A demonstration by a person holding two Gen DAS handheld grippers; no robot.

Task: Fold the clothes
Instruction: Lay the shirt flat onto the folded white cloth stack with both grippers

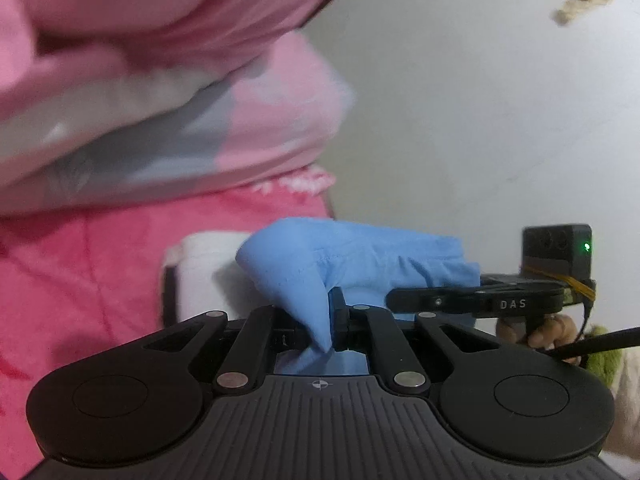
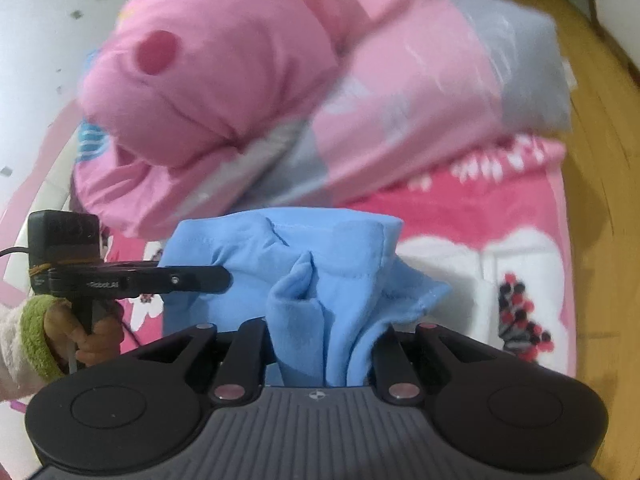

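Left wrist view: left gripper (image 1: 320,326) pinching a fold of the blue garment (image 1: 360,264); right gripper (image 2: 320,344) clamped on another bunch of it (image 2: 304,264). Cloth hangs stretched between the two, long axis running gripper to gripper, above the pink blanket (image 2: 460,208). Pink duvet (image 2: 248,92) piled close behind; white wall (image 1: 480,100) on one side, wooden floor (image 2: 600,200) past the blanket edge on the other.
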